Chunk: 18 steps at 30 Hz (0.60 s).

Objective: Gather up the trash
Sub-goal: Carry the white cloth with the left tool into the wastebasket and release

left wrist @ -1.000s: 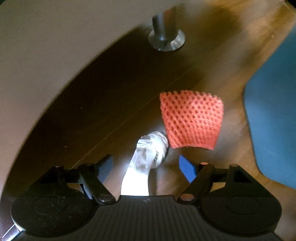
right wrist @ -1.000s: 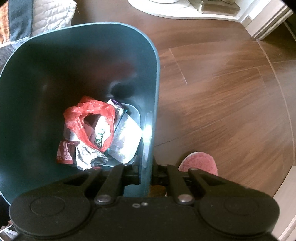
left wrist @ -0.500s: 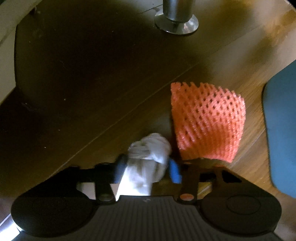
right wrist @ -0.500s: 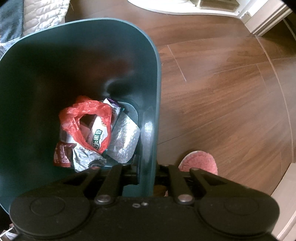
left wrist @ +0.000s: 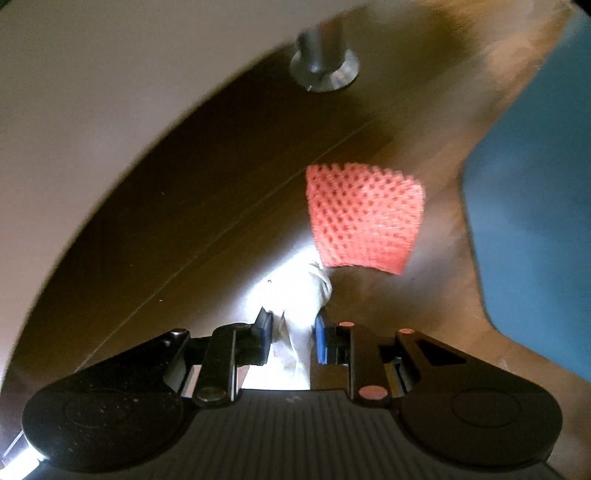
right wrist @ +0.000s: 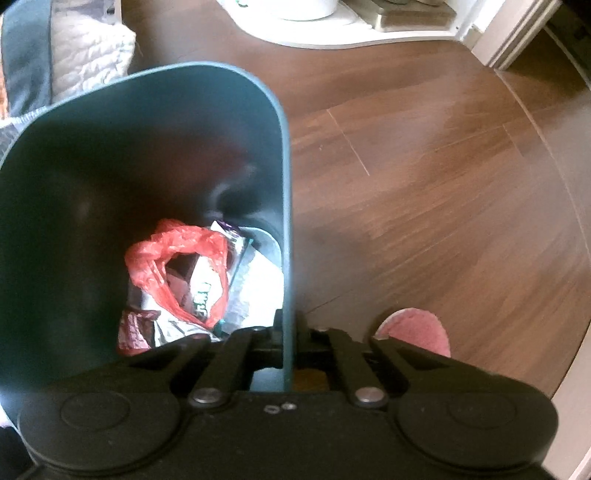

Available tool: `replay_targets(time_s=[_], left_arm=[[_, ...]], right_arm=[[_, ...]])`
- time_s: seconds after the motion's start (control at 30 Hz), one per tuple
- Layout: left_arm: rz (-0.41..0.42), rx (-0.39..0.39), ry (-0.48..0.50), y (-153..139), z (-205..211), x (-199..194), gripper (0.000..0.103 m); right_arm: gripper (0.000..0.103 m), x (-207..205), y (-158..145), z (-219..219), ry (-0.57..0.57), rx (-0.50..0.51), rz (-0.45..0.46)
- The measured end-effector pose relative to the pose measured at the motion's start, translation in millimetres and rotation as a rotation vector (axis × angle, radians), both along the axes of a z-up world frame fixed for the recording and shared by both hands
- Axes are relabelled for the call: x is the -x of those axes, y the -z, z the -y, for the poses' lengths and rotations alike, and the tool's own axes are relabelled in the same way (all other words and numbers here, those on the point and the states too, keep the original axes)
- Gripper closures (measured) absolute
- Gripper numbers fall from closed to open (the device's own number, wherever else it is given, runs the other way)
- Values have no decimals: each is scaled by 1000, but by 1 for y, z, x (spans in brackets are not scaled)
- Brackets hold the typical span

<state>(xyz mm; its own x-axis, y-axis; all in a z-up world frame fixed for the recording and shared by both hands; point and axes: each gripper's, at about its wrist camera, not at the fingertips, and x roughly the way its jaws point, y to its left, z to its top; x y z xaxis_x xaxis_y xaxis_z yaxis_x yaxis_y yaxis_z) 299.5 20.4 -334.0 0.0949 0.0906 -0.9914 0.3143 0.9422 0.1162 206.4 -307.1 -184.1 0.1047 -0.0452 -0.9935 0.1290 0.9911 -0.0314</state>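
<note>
In the left wrist view a crumpled white tissue (left wrist: 295,295) sits between the blue pads of my left gripper (left wrist: 291,336); the jaws are closing and the pads press its sides. An orange foam net sleeve (left wrist: 364,218) lies on the wooden floor just beyond it. In the right wrist view my right gripper (right wrist: 288,332) is shut on the right wall of a dark green trash bin (right wrist: 284,166). Inside the bin lie a red plastic bag (right wrist: 177,240) and several wrappers.
A metal furniture foot (left wrist: 324,70) stands beyond the net, under a pale curved furniture top (left wrist: 110,92). The bin's blue-green side (left wrist: 535,221) fills the right of the left wrist view. A pink slipper (right wrist: 413,328), a white furniture base (right wrist: 351,33) and quilted fabric (right wrist: 92,48) surround the bin.
My left gripper's jaws went from wide open around the tissue to pressed on it, dipping toward the floor and then rising. The right gripper and bin barely shifted.
</note>
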Motion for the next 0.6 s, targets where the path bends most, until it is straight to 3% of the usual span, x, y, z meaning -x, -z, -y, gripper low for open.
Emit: replay_targets(time_s=[0.3,0.6], left_arm=[[118,24,11,-107,12,20,81],[261,130,-11,-224,12,51,81]], right_arm=[[100,6,-2,-9,-47,33,28],[99,12,-7,-27,-111,76,48]])
